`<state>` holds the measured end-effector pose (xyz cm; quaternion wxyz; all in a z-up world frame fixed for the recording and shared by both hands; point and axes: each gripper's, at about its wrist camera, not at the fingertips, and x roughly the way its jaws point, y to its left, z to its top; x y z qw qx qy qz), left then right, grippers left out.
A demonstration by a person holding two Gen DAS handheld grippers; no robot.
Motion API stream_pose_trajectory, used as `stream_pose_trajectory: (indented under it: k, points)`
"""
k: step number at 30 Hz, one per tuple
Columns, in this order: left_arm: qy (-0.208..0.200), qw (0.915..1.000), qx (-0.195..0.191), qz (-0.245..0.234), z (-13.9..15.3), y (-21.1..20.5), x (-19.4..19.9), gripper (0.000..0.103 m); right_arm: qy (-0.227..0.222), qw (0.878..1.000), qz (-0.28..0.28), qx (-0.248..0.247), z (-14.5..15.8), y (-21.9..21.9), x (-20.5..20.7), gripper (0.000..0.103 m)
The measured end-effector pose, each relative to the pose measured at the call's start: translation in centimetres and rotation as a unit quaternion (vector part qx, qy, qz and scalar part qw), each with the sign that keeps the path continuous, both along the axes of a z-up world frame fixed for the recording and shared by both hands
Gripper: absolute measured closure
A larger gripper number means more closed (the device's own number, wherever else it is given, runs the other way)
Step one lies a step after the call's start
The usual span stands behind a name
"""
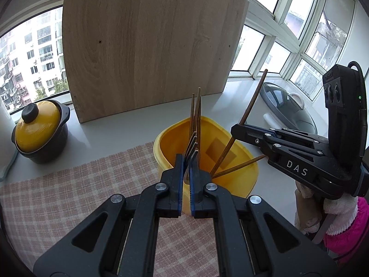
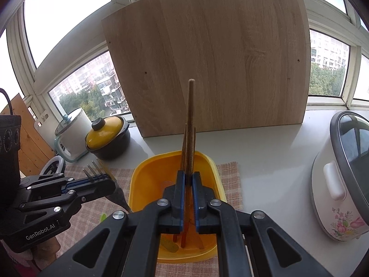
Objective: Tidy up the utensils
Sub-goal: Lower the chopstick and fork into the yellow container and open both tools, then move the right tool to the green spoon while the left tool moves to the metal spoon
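Left gripper (image 1: 186,161): clamped on fork (image 1: 191,145)
Right gripper (image 2: 188,180): closed around chopstick (image 2: 190,124), above yellow tub (image 2: 147,180)

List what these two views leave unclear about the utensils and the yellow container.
- Fork handle: left wrist view, hidden between the left tool fingers.
- Chopstick lower end: right wrist view, covered by the right tool.
- Yellow container floor: both views, partly blocked by the tools.

Glossy yellow plastic on the bin (image 1: 233,168), smooth-walled. Dark wooden chopsticks (image 2: 190,124), matt. Metal fork (image 1: 191,146) glinting dully. Woven checked cloth mat (image 1: 69,191), rough weave. Pale wood-grain board (image 1: 147,46), matt. Smooth grey surface (image 2: 265,152).
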<state>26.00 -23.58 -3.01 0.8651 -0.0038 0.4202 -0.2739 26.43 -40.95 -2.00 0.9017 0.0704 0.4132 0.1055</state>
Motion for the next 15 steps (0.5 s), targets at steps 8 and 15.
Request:
stream_pose_trajectory:
  k: [8, 15]
  points:
    - [0.019, 0.9998, -0.004, -0.002, -0.3, 0.3, -0.6, 0.093, -0.006, 1.000, -0.005, -0.003, 0.2, -0.3, -0.6, 0.069]
    - [0.006, 0.9999, -0.007, 0.012, 0.6, 1.9, -1.9, 0.085, -0.010, 1.000, -0.009, 0.003, 0.7, -0.7, -1.5, 0.065]
